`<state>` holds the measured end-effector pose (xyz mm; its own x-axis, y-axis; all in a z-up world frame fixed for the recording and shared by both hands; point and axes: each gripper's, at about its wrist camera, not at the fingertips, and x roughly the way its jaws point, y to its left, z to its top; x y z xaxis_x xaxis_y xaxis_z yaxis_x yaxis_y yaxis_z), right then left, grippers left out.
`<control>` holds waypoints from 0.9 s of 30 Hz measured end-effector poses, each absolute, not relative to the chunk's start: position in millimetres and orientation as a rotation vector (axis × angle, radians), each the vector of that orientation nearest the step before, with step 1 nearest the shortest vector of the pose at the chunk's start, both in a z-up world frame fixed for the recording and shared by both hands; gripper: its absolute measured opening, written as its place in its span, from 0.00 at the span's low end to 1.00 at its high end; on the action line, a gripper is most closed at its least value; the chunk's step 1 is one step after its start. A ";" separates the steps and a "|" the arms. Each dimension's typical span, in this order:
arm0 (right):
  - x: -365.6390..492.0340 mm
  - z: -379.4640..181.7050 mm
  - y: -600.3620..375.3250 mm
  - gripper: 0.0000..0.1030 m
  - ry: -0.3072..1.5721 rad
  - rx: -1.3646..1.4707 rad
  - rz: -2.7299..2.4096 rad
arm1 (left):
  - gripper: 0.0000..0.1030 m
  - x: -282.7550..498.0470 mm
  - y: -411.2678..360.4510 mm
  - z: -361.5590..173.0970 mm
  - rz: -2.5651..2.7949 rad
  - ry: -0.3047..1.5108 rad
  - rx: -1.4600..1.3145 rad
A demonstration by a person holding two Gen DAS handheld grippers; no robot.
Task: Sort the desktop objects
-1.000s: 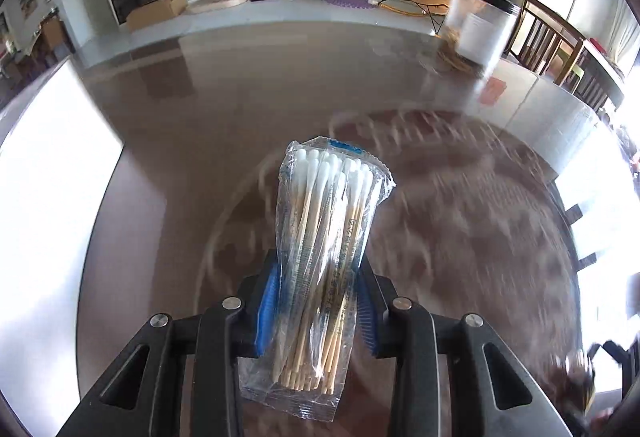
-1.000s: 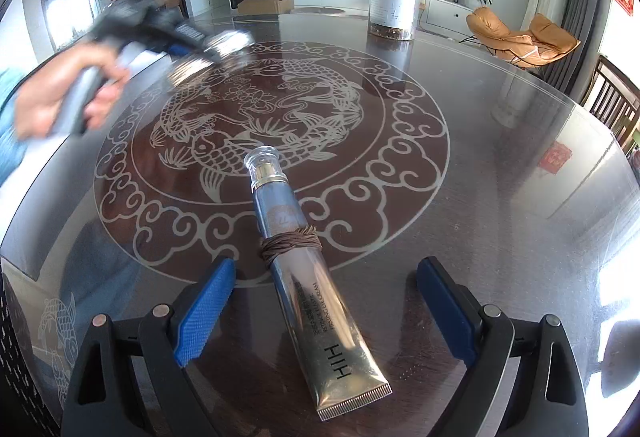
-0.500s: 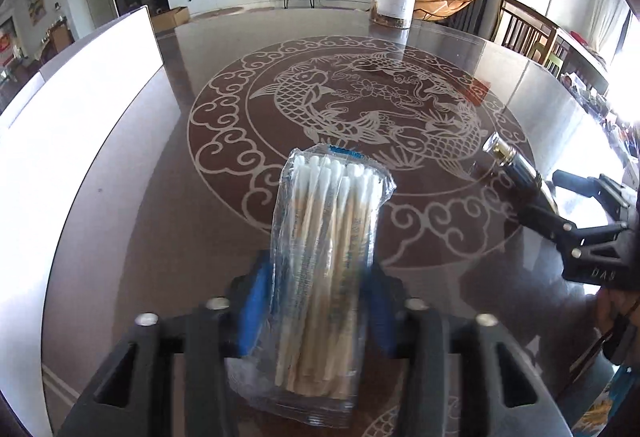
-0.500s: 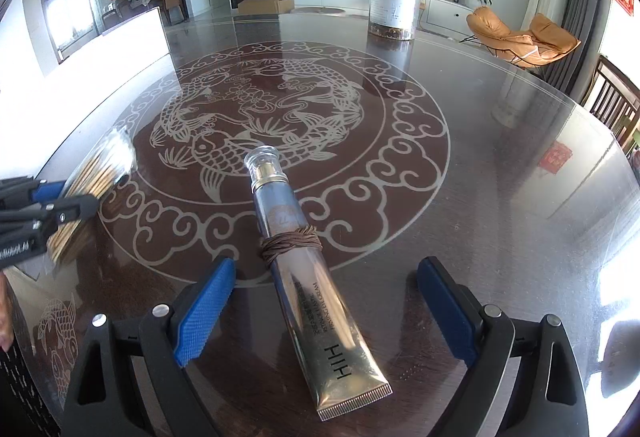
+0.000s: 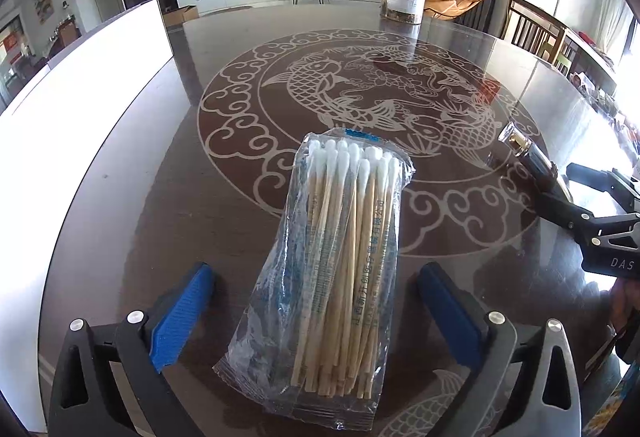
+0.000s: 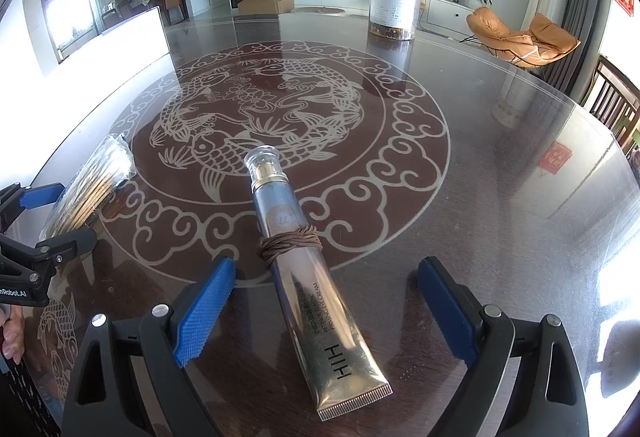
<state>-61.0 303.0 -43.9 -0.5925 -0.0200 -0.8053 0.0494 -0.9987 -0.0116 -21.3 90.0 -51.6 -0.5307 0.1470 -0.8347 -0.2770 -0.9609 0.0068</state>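
The left hand-held gripper stands spread around the cotton swab packet, which lies flat on the table, apparently set down. The right hand-held gripper stands equally spread, straddling the cream tube, probably ready to pinch it. Farther off stands a clear jar.

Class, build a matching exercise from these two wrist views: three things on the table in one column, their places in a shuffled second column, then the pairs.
1. clear plastic packet of wooden cotton swabs
2. silver cream tube with brown cord
3. tall clear plastic jar

A. far side of the table
B. between the open left claw
C. between the open right claw

Pairs: 1-B, 2-C, 3-A
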 end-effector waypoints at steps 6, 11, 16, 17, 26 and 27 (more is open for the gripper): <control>-61.2 -44.1 303.1 0.91 0.052 1.400 -2.769 | 1.00 -21.2 89.7 -51.6 2.546 0.199 -1.368; -61.6 -44.6 303.5 0.91 0.052 1.401 -2.770 | 1.00 -21.4 89.7 -51.6 2.546 0.200 -1.368; -61.7 -44.6 303.5 0.91 0.052 1.402 -2.770 | 1.00 -21.9 89.9 -51.7 2.546 0.200 -1.368; -61.6 -44.6 303.5 0.91 0.052 1.402 -2.770 | 1.00 -21.9 89.9 -51.7 2.546 0.199 -1.368; -63.2 -46.6 304.3 0.97 0.053 1.415 -2.767 | 1.00 -21.7 90.0 -51.6 2.546 0.200 -1.367; -63.6 -47.0 304.3 0.97 0.054 1.417 -2.767 | 1.00 -21.8 90.1 -51.7 2.546 0.200 -1.367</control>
<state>-63.6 304.3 -47.0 -0.5843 -0.0127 -0.8115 0.0446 -0.9989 -0.0165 -21.8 90.1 -51.7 -0.5314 0.1488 -0.8339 -0.2771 -0.9608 0.0051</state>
